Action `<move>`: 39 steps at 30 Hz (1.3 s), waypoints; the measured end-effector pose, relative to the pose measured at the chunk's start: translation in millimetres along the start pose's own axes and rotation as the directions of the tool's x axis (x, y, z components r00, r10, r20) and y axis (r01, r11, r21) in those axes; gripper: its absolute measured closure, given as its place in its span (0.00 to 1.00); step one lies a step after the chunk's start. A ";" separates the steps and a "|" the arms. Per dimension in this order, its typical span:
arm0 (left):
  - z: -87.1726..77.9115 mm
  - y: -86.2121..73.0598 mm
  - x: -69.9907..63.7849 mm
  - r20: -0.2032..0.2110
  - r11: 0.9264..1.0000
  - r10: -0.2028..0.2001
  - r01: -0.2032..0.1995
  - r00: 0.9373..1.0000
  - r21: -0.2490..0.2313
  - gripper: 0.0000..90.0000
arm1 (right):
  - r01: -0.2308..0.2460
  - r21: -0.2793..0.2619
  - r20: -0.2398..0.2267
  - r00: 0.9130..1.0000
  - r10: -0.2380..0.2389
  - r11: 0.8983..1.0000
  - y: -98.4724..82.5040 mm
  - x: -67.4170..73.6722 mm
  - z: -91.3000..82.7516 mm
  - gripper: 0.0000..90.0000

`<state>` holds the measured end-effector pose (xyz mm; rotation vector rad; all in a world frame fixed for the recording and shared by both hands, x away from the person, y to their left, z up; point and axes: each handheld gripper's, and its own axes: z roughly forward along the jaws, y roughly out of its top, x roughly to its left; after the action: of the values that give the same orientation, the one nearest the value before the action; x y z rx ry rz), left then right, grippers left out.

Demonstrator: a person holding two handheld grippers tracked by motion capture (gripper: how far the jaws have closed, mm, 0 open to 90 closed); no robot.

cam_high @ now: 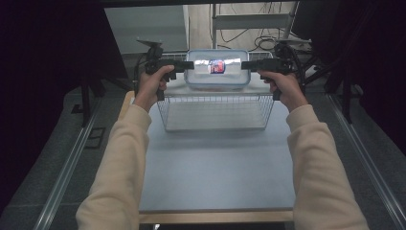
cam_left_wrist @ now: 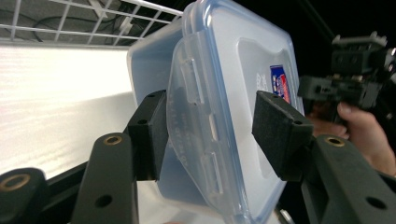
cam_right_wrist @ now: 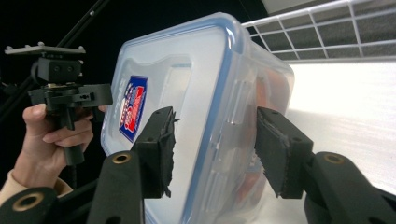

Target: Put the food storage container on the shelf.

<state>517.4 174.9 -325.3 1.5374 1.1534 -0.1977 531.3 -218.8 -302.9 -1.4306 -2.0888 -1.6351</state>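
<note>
A lidded plastic container (cam_high: 218, 68) hangs at upper centre of the high view, over the far rim of a wire basket (cam_high: 215, 112) on the desk (cam_high: 215, 167), its long axis running between the left tool (cam_high: 187, 64) and right tool (cam_high: 247, 65). Each tool's jaws straddle a short end, parted, pads apparently not pressing. Contents beneath the label stay blurred; contact underneath is hidden.
</note>
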 end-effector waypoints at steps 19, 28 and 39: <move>-9.6 -8.3 -18.2 -0.091 0.993 0.098 -0.104 0.991 -0.059 0.35 | 0.107 -0.069 0.092 0.991 -0.100 0.992 -15.6 16.2 -12.0 0.38; -34.0 -38.1 -37.6 -0.131 0.978 0.198 -0.205 0.971 -0.046 0.34 | 0.223 -0.049 0.135 0.967 -0.215 0.974 -38.6 27.6 -27.4 0.34; -51.2 -106.9 -56.8 -0.140 0.948 0.317 -0.319 0.938 0.012 0.34 | 0.321 -0.044 0.127 0.941 -0.313 0.946 -88.8 32.3 -53.8 0.31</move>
<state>387.0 172.4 -340.7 1.7255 0.9928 0.1370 426.6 -240.3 -322.8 -1.2897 -2.4636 -1.7811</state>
